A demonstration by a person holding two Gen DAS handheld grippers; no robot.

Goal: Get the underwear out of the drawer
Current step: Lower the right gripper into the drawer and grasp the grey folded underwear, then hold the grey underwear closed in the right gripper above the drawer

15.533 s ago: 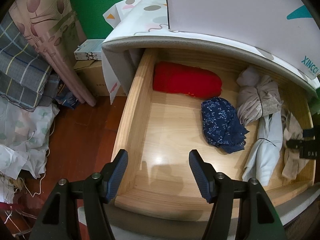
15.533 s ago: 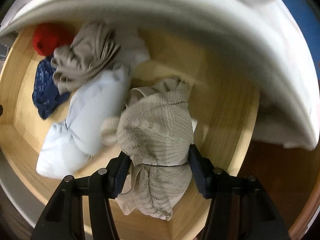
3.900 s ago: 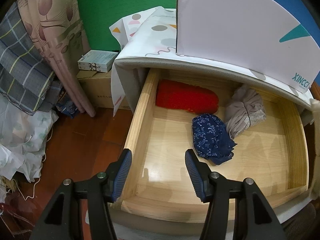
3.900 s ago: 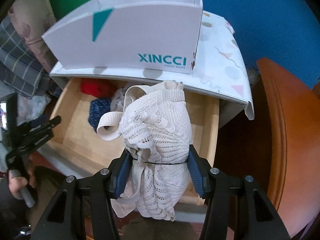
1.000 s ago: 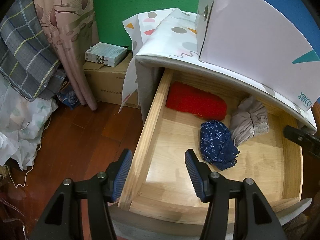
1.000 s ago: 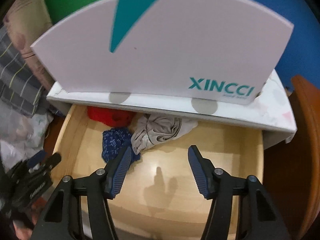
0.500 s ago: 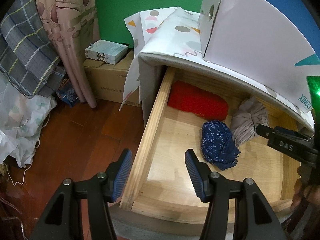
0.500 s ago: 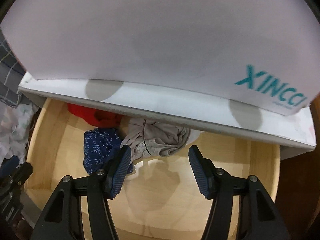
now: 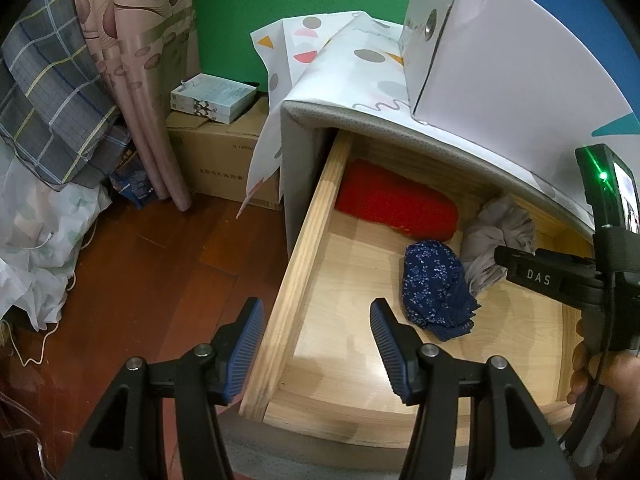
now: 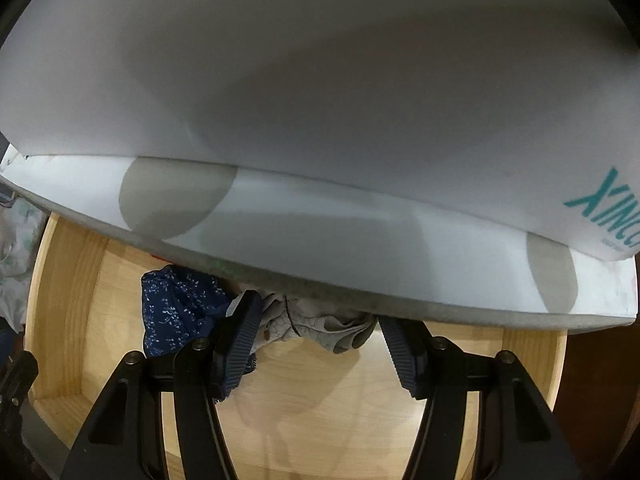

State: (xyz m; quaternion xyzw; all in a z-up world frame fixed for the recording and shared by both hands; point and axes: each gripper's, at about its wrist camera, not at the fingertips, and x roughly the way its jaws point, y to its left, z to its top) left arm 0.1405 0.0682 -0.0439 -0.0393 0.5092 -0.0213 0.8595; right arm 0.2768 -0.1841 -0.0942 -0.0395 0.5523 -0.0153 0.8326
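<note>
The wooden drawer (image 9: 304,264) stands pulled out. In it lie a red roll (image 9: 394,204), a navy patterned bundle (image 9: 434,288) and a grey tied bundle (image 9: 496,236). My left gripper (image 9: 316,336) is open and empty, hovering over the drawer's left front corner. My right gripper (image 10: 318,332) is open, low inside the drawer (image 10: 68,312), its fingers on either side of the grey bundle (image 10: 316,326), with the navy bundle (image 10: 180,308) just left. It also shows in the left wrist view (image 9: 520,268), reaching in from the right.
A white XINCCI box (image 9: 500,64) sits on the patterned cloth on the cabinet top (image 9: 352,68), whose edge (image 10: 320,240) hangs close above my right gripper. On the floor at left are a cardboard box (image 9: 220,160), curtains (image 9: 132,80) and piled fabric (image 9: 36,220).
My right gripper has gone forward and down into the drawer, from in front of the grey bundle to around it. My left gripper has barely moved.
</note>
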